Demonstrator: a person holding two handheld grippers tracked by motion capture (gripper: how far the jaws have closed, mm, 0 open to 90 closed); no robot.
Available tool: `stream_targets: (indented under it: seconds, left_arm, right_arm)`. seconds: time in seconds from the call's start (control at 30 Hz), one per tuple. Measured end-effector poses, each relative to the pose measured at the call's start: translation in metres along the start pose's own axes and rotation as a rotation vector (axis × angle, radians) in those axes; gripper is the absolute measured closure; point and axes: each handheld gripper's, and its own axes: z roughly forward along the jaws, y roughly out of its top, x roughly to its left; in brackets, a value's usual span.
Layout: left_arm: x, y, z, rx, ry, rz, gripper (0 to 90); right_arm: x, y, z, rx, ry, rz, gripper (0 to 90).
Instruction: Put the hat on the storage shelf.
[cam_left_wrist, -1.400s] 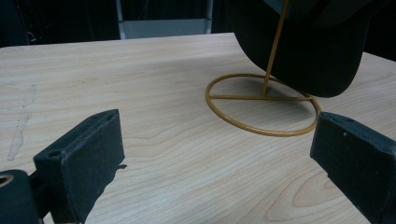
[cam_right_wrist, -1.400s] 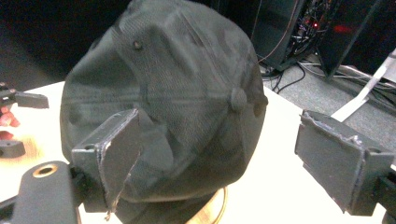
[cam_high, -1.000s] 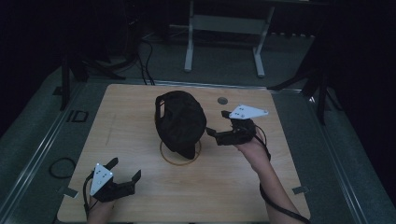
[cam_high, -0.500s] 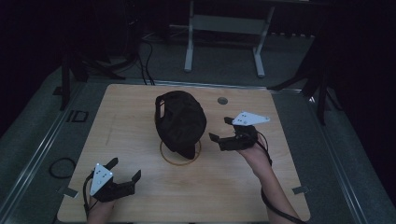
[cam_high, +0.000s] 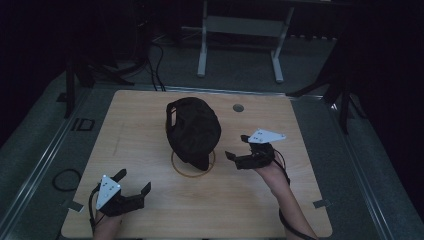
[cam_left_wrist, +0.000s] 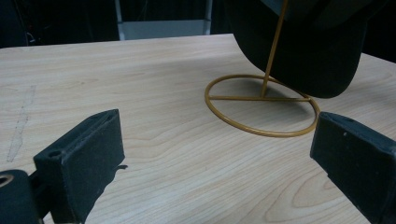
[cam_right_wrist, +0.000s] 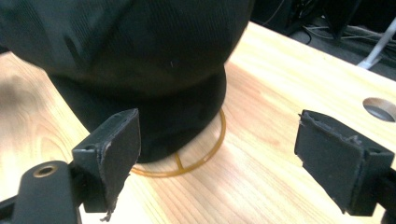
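Light wooden tabletop (cam_high: 150, 210) is seen under dim light, dark floor beyond. Nearest, the left gripper (cam_high: 131, 184) is held at the front-left edge, jaws spread, nothing gripped, well apart from the work. Farther in, the right gripper (cam_high: 238, 148) is held just beside the black fabric cap (cam_high: 194, 127), jaws wide apart and empty. Cap is hung on a gold wire stand with ring base (cam_left_wrist: 261, 107), mid-table. From the right fingers (cam_right_wrist: 114, 154) the cap lies straight ahead, leftwards across the table, brim drooped low; right hand is judged nearer.

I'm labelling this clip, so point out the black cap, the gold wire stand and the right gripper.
black cap (cam_high: 195, 130), high view, on its crown.
gold wire stand (cam_left_wrist: 261, 130), left gripper view, on its base ring.
right gripper (cam_high: 234, 151), high view, between its open jaws.
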Motion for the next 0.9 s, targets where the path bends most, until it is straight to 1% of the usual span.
stream_targets:
  seconds: [0.1, 0.23, 0.37, 0.6, 0.67, 0.7, 0.77, 0.87, 0.9]
  left_arm:
    - [0.000, 0.000, 0.000, -0.001, -0.001, -0.001, 3.3]
    - [0.000, 0.000, 0.000, 0.000, 0.001, -0.001, 3.3]
    - [0.000, 0.000, 0.000, 0.000, 0.002, 0.000, 3.3]
    - [0.001, 0.000, -0.001, 0.000, 0.001, 0.000, 3.3]
    - [0.001, 0.000, 0.000, 0.001, 0.003, 0.000, 3.3]
    - [0.001, 0.000, 0.000, 0.000, 0.000, -0.001, 3.3]
    - [0.001, 0.000, 0.000, 0.001, 0.002, 0.001, 3.3]
    - [0.001, 0.000, 0.000, 0.000, 0.002, 0.000, 3.3]
    - [0.001, 0.000, 0.000, 0.000, 0.001, -0.001, 3.3]
  right_arm:
    - [-0.002, -0.008, 0.003, 0.013, -0.003, 0.004, 14.4]
    - [-0.003, -0.015, 0.004, 0.017, -0.007, 0.012, 14.5]
    - [-0.004, -0.022, 0.006, 0.022, -0.013, 0.011, 14.5]
    - [-0.004, -0.036, 0.011, 0.049, -0.008, 0.014, 14.5]
    - [-0.005, -0.040, 0.013, 0.055, -0.016, 0.019, 14.5]
    - [-0.005, -0.041, 0.014, 0.060, -0.010, 0.024, 14.5]
    - [-0.006, -0.045, 0.016, 0.065, -0.016, 0.032, 14.5]
    - [-0.009, -0.051, 0.018, 0.077, -0.010, 0.050, 15.0]
    - [-0.010, -0.052, 0.019, 0.083, -0.013, 0.048, 15.1]
